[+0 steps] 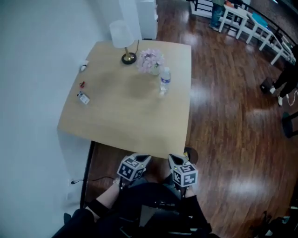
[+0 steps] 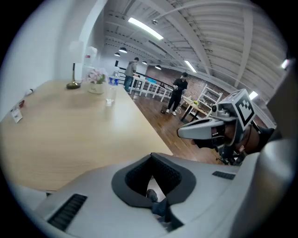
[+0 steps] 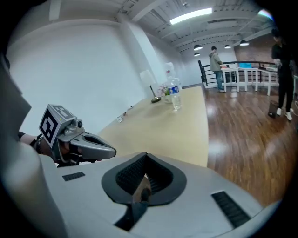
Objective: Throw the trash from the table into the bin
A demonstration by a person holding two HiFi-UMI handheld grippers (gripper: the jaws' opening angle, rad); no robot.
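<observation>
Bottom centre of head view: two grippers, L gripper [image 1: 139,160] and R gripper [image 1: 176,161], side by side, one marker cube on each. Both sit just short of the near edge of the one table [image 1: 139,116] and aim up-frame at it. L claw closed, pads meeting at the tip, nothing betw. them. R claw same: closed, empty.

Further up, left part of the tabletop:
- Wrapper [image 1: 84,98]: one, small, white, oblong w/ a dark mark at one end. Lies flat near the left edge, long axis running upper left to lower right in frame.
- Red scrap [image 1: 82,84]: one, just above the wrapper, tiny. Shape and heading too small to tell.
- White bit [image 1: 84,67]: one, higher still, right at the left edge. Can't tell what it is.

All three apart from each other and well apart from both grippers.

Upper centre, far side of the tabletop:
- One clear water bottle [image 1: 165,79], upright.
- One bunch of pale pink flowers [image 1: 150,60], up-left of the bottle.
- One lamp [image 1: 123,39], left of the flowers, white shade, round dark base.

Beyond, upper right: dark wood floor [image 1: 223,93] and white tables [image 1: 251,23]. Two people standing, one person at top [image 1: 217,11], other person at right edge [image 1: 284,81].
</observation>
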